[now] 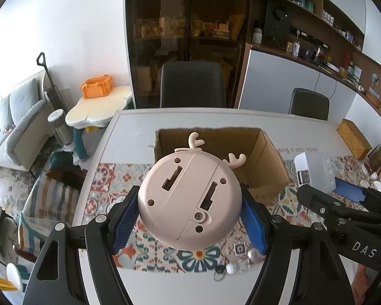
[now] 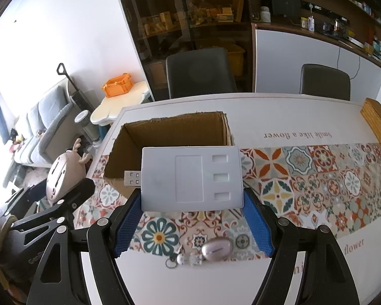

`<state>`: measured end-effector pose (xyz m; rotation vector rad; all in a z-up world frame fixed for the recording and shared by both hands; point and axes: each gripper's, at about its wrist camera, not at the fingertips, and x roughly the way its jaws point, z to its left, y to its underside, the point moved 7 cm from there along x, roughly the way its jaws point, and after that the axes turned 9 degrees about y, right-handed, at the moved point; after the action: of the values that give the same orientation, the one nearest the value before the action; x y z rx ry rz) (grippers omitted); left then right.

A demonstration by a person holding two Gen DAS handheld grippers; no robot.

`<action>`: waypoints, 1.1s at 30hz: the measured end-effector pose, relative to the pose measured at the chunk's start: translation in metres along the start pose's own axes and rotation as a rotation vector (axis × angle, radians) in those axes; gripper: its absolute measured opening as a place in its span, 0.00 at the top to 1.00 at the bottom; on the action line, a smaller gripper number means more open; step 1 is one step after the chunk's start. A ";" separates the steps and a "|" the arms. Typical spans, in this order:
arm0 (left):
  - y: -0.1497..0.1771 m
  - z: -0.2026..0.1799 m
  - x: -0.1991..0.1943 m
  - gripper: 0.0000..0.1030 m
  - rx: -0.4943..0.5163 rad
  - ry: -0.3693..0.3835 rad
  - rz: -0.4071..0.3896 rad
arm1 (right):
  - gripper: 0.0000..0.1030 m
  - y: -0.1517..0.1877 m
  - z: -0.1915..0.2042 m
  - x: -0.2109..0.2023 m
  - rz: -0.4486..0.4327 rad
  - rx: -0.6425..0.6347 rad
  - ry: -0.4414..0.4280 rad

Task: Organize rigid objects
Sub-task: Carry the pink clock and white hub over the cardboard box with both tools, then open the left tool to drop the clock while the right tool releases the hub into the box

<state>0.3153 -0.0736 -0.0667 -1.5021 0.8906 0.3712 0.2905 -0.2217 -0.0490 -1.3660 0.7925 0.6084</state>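
Presently catalogued, from the jaws outward. Left gripper [image 1: 189, 212]: jaws clenched on a round pink deer-antlered gadget [image 1: 189, 198], blue pads pressed to either side of its disc-shaped body; underside turned to the camera (two slotted openings, several small holes and one screw visible), antlers pointing away toward the box. It is held above the worktop, in front of the near rim of the open cardboard box [image 1: 264, 162].

Right gripper [image 2: 192, 204]: jaws grasping a flat white rectangular device [image 2: 191, 178] by its two short sides, a USB plug [image 2: 132, 178] projecting from its left edge. It hangs over the near wall of the same cardboard box [image 2: 175, 129], which stands open-topped on the worktop.

Beneath both grippers: a patterned tile-print mat [image 2: 317, 178] running across the white worktop [image 2: 304, 117], with printed lettering beyond it. Lying on the mat's near edge, just beside one another: a silvery egg-shaped item [image 2: 217, 249] and a small keyring charm [image 2: 180, 259] with a metal ring.

Far right of the worktop: a woven wooden box [image 2: 378, 124]. Beyond the worktop: two dark chairs, the nearer one [image 2: 200, 71] behind the cardboard box, a glass-fronted cabinet, a small cream side table carrying an orange crate [image 2: 118, 85], and a grey sofa.
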 end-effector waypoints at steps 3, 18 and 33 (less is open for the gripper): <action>-0.012 0.002 0.003 0.28 0.006 -0.009 -0.015 | 0.26 -0.009 0.000 0.008 0.006 0.003 -0.010; -0.045 0.012 0.046 0.28 0.014 -0.008 0.036 | 0.26 -0.051 0.005 0.050 0.067 -0.004 -0.025; -0.039 0.019 0.105 0.28 0.037 -0.016 0.176 | 0.26 -0.060 0.005 0.109 0.189 -0.025 0.029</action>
<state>0.4157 -0.0911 -0.1159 -1.3891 1.0156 0.4921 0.4050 -0.2321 -0.0984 -1.3347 0.9471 0.7490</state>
